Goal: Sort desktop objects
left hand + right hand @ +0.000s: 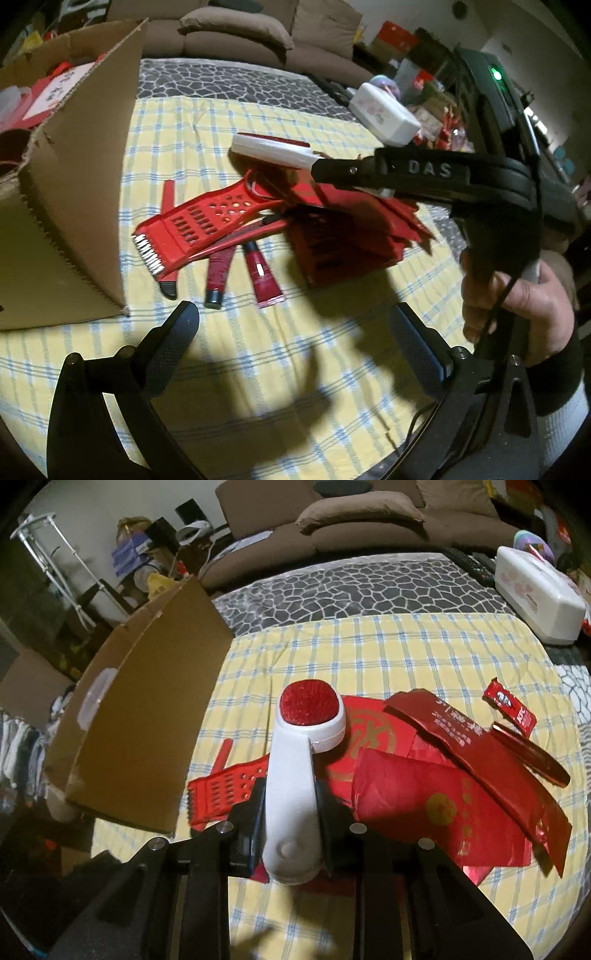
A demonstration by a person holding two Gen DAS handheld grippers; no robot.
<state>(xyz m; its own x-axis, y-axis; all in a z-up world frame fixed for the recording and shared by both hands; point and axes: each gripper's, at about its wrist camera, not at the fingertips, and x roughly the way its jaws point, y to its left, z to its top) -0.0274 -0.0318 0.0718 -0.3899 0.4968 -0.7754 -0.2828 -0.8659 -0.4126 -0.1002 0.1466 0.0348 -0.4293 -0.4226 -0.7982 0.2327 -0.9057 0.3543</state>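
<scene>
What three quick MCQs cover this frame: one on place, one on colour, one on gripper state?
1. Where is the cardboard box in the right wrist view?
A. left of the red pile
B. right of the pile
C. on the sofa

2. What colour is the pad of the white lint brush?
A. blue
B. red
C. green

3. What is the right gripper doing?
A. open over bare cloth
B. clamped on the brush handle
C. holding the grater

Answers:
1 A, the box stands at the left edge of the checked cloth.
2 B, the oval pad is red.
3 B, both pads press the white handle.
</scene>
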